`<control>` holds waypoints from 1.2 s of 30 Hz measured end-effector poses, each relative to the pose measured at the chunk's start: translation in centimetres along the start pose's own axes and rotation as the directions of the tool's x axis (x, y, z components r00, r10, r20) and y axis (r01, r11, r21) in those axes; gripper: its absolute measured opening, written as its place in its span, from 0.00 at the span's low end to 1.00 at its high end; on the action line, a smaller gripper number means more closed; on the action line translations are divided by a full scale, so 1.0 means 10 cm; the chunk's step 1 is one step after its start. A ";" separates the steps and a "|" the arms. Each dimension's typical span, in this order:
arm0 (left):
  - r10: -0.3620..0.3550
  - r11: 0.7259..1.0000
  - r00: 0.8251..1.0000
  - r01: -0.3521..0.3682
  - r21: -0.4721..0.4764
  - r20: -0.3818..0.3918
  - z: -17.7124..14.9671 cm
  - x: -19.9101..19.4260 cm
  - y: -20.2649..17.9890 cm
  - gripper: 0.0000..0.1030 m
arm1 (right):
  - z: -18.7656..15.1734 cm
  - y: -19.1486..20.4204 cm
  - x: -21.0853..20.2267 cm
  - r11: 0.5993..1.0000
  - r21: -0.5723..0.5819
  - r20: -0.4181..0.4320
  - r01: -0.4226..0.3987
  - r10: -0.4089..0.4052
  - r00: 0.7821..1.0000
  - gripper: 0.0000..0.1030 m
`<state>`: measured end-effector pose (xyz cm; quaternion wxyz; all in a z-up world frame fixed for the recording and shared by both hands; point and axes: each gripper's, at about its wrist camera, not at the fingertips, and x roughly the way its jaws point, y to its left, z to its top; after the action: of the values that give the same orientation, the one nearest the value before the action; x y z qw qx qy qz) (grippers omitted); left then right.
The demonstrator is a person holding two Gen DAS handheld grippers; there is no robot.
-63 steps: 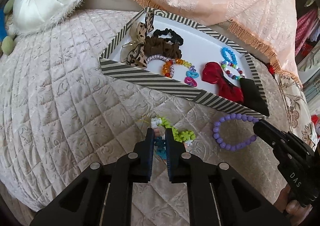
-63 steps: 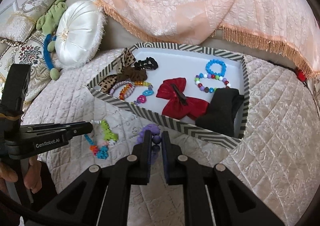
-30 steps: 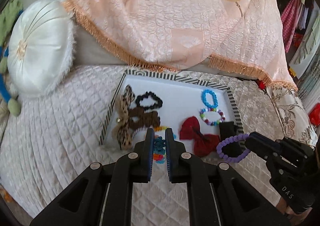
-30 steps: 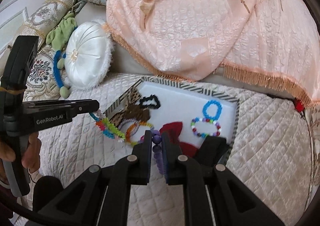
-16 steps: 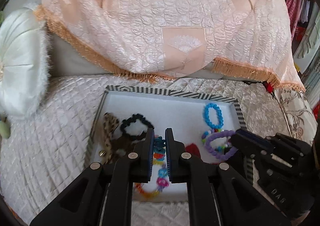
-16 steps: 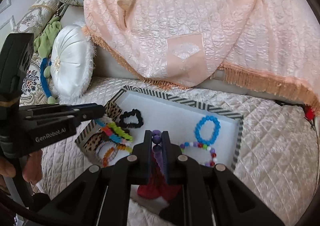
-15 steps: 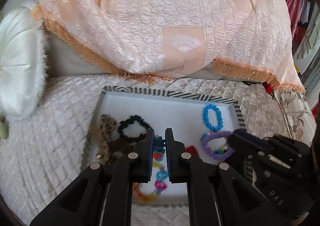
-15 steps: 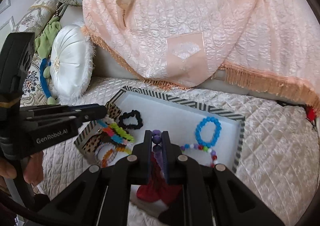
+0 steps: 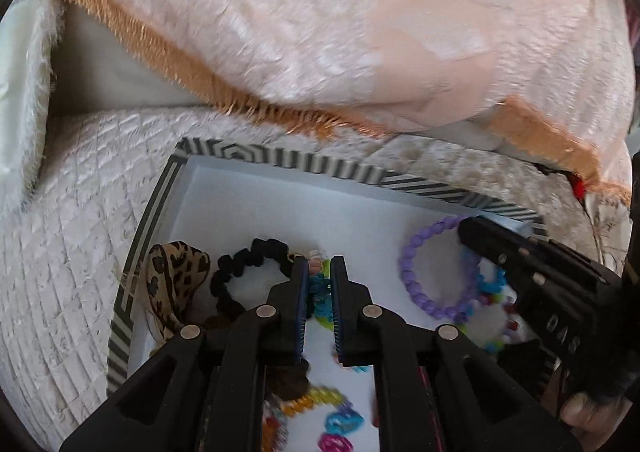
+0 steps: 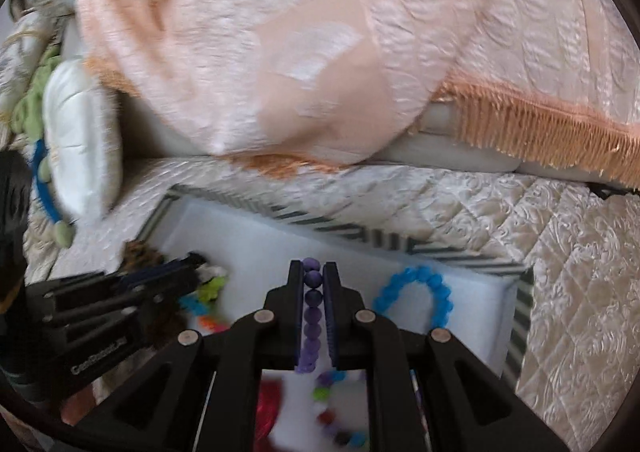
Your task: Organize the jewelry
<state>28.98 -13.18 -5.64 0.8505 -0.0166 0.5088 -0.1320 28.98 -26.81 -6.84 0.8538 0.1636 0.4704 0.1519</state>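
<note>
My left gripper (image 9: 319, 267) is shut on a multicoloured bead bracelet (image 9: 319, 292) and holds it low over the white floor of the striped tray (image 9: 280, 164). My right gripper (image 10: 312, 267) is shut on a purple bead bracelet (image 10: 311, 316), which hangs as a ring in the left wrist view (image 9: 424, 268) over the tray's right part (image 10: 360, 230). In the tray lie a black scrunchie (image 9: 244, 268), a leopard-print bow (image 9: 176, 276), a blue bead bracelet (image 10: 420, 292) and a red bow (image 10: 266, 412).
The tray sits on a quilted cream bedspread (image 9: 72, 212). A peach fringed cover (image 9: 320, 32) rises behind it. A white round cushion (image 10: 80, 140) lies at the left. More coloured bracelets (image 9: 316, 412) lie at the tray's near side.
Both grippers have moved forward and down over the tray, each still holding its bracelet. The tray now fills more of both views.
</note>
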 end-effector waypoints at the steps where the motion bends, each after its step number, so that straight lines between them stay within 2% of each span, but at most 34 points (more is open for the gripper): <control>1: 0.003 1.000 1.000 -0.003 0.002 0.000 0.00 0.02 0.02 0.02 | 0.01 -0.02 0.05 1.000 0.011 -0.013 0.007 -0.007 1.000 0.09; 6: 0.042 0.998 0.999 -0.042 0.042 0.011 -0.07 0.06 0.01 0.03 | 0.00 -0.15 0.21 0.997 0.054 -0.041 0.047 -0.045 0.998 0.11; 7: 0.044 0.998 0.999 -0.044 0.044 0.007 -0.08 0.07 0.02 0.05 | 0.00 -0.16 0.20 0.997 0.063 -0.040 0.041 -0.039 0.998 0.15; 9: 0.038 0.999 0.999 -0.038 0.039 -0.005 -0.10 0.09 0.04 0.18 | -0.03 -0.16 0.14 0.997 0.073 -0.020 0.034 -0.032 0.999 0.21; 12: 0.029 0.999 1.000 -0.029 0.014 0.001 -0.13 0.06 0.08 0.20 | -0.06 -0.13 0.00 0.998 0.058 -0.006 0.031 -0.031 1.000 0.24; 14: 0.030 1.000 0.999 -0.030 0.001 0.017 -0.17 -0.04 0.10 0.20 | -0.12 -0.07 -0.15 0.998 0.041 0.008 0.040 -0.041 0.999 0.31; 16: 0.025 1.000 0.999 -0.025 -0.006 0.030 -0.21 -0.13 0.09 0.20 | -0.20 -0.01 -0.32 0.999 0.033 0.024 0.033 -0.034 0.999 0.47; 22: 0.005 1.000 0.997 -0.006 0.006 0.072 -0.41 -0.46 0.06 0.20 | -0.50 0.16 -0.76 0.998 0.021 0.061 0.054 -0.055 0.997 0.54; 28: 0.014 1.000 0.992 -0.016 0.018 0.126 -0.67 -0.84 -0.01 0.20 | -0.88 0.32 -1.11 0.997 0.000 0.079 0.082 -0.082 0.994 0.61; 36: 0.082 0.995 0.982 -0.091 0.049 0.169 -1.10 -1.16 -0.05 0.20 | -1.27 0.46 -1.35 0.994 0.042 0.080 0.102 -0.105 0.991 0.65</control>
<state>14.10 -9.73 -0.91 0.8952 0.0186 0.4320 -0.1075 10.77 -26.54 -1.18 0.8759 0.1611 0.4454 0.0918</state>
